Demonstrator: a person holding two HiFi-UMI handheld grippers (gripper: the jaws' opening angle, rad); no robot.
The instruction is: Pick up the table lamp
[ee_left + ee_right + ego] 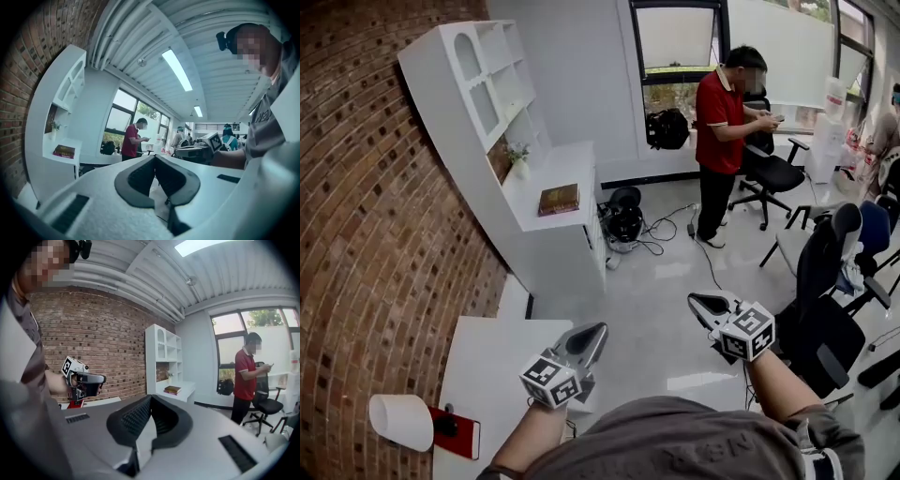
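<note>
The table lamp (403,421) stands at the near left corner of the low white table (492,361). It has a white shade and a red base (459,433). My left gripper (599,329) hovers past the table's right edge, well to the right of the lamp, its jaws shut on nothing. My right gripper (693,301) hangs over the floor further right, jaws together and empty. In the left gripper view the pads (154,157) meet at the tip. In the right gripper view the right gripper (151,397) is closed too, and the left gripper (85,379) shows beside the brick wall.
A brick wall (366,187) runs along the left. A white shelf unit (502,103) with a book (559,199) and a small plant stands ahead. A person in a red shirt (722,122) stands by the window. Office chairs (825,281) and floor cables (661,234) lie to the right.
</note>
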